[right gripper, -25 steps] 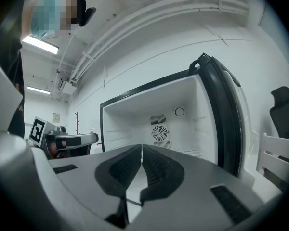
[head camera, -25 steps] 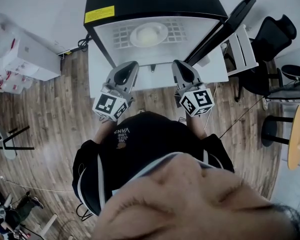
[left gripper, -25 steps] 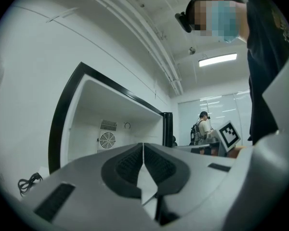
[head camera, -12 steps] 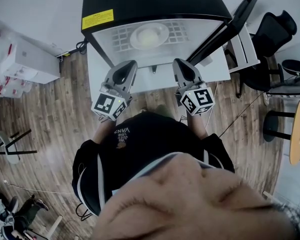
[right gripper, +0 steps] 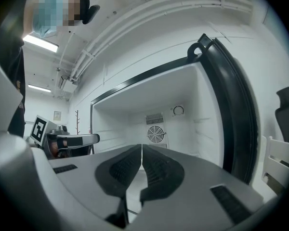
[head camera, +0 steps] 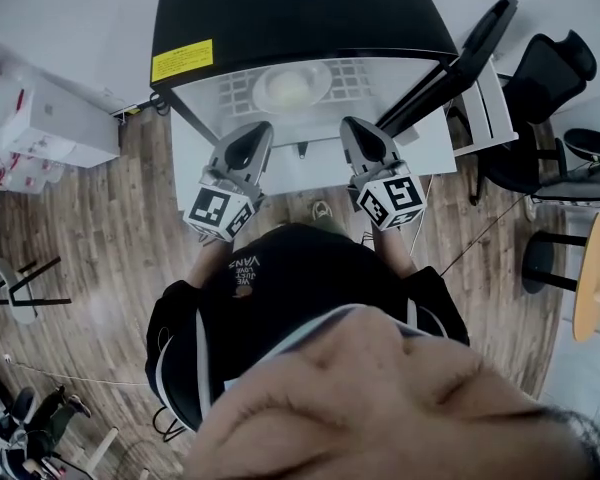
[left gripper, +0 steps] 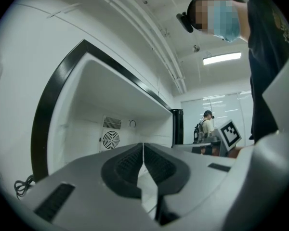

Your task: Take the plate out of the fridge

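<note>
Plate (head camera: 291, 86) on the open fridge's (head camera: 300, 8) wire shelf (head camera: 346, 68), at 1 o'clock from the left gripper (head camera: 253, 136) and 11 o'clock from the right gripper (head camera: 357, 130); both sets of fingers together, empty, left apparently nearer.

A wood floor (head camera: 100, 238) is seen across the head view. White boxes (head camera: 40, 118) are stacked at its left edge. At the right, a black office chair (head camera: 555, 68) is set well above a round wooden table (head camera: 595, 273). A thin cable (head camera: 480, 233) is laid over the floor. In the left gripper view, a distant person (left gripper: 208, 124) with a backpack is seen under a lit ceiling lamp (left gripper: 222, 58).
</note>
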`<move>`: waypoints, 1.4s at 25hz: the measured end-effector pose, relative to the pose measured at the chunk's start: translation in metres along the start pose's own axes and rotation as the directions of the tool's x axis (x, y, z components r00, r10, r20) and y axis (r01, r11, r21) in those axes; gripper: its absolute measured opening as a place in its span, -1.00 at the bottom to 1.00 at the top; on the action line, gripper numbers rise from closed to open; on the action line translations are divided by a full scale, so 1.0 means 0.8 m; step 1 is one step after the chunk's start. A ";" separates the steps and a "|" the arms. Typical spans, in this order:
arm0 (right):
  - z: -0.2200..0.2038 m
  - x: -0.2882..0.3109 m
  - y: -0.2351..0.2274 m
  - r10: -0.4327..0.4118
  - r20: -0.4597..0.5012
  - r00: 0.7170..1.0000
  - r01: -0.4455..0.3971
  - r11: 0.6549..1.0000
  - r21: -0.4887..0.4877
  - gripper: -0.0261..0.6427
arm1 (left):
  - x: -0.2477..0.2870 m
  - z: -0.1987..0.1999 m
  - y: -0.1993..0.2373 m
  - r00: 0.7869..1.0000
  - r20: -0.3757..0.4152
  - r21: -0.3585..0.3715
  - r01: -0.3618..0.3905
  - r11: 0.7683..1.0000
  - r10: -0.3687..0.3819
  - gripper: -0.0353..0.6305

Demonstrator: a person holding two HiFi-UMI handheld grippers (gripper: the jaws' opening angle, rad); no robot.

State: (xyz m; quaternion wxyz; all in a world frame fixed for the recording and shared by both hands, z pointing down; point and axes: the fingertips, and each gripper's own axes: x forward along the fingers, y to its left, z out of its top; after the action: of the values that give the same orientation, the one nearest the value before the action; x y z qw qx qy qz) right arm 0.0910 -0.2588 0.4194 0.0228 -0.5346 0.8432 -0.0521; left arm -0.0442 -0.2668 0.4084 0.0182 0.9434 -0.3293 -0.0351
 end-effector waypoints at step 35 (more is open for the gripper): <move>-0.001 0.050 -0.046 0.165 -0.040 0.985 -0.165 0.986 0.000 -0.89 | 0.042 -0.051 0.053 0.970 -0.032 -0.336 -0.236 0.912 0.240 -0.83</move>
State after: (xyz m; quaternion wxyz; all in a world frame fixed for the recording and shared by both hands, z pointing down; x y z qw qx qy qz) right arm 0.1067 -0.3104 0.4250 0.0092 -0.4617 0.8850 -0.0594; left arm -0.0415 -0.3203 0.4498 0.1819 0.8789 -0.4309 -0.0934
